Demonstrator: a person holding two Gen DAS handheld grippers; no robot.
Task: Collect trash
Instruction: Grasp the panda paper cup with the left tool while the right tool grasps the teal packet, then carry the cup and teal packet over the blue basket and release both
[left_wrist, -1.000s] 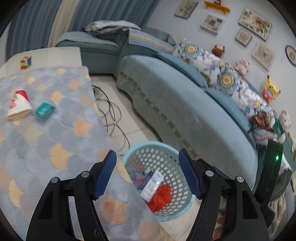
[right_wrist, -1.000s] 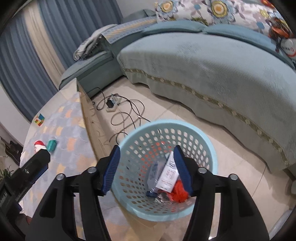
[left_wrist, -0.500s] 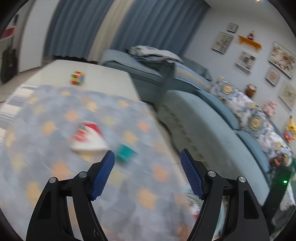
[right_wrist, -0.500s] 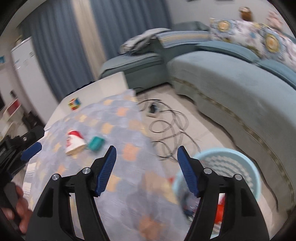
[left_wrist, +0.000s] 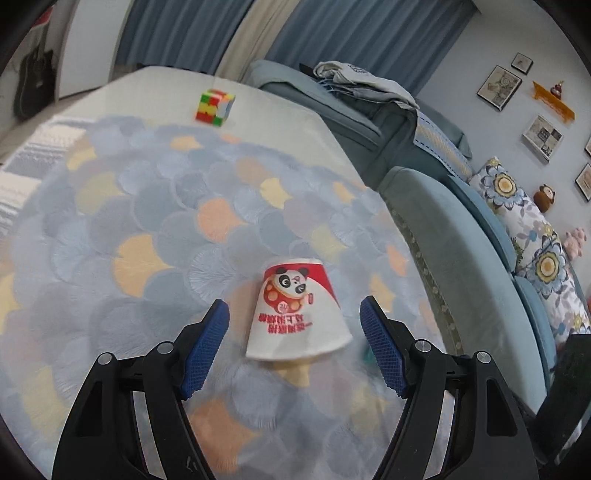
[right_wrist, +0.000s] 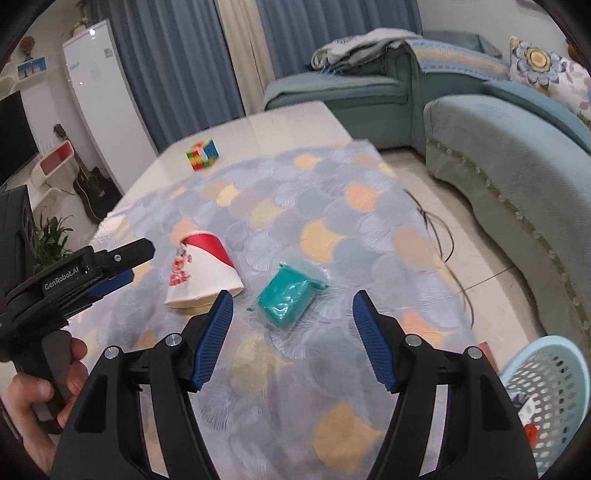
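Observation:
A white and red paper cup with a panda print (left_wrist: 297, 314) lies on its side on the patterned tablecloth (left_wrist: 147, 229). My left gripper (left_wrist: 293, 325) is open, its jaws on either side of the cup's wide end, apart from it. The cup also shows in the right wrist view (right_wrist: 201, 271), with the left gripper (right_wrist: 110, 266) beside it. A crumpled teal wrapper (right_wrist: 286, 297) lies right of the cup. My right gripper (right_wrist: 291, 314) is open and empty, just short of the wrapper. The light blue trash basket (right_wrist: 546, 373) stands on the floor at lower right.
A coloured puzzle cube (left_wrist: 215, 107) sits at the far end of the table (right_wrist: 258, 125). A blue sofa (left_wrist: 461, 258) runs along the right side. Cables (right_wrist: 439, 236) lie on the tiled floor between table and sofa.
Both grippers have swung from over the basket back to the table. The left now frames the cup and the right faces the teal wrapper. Both stay open.

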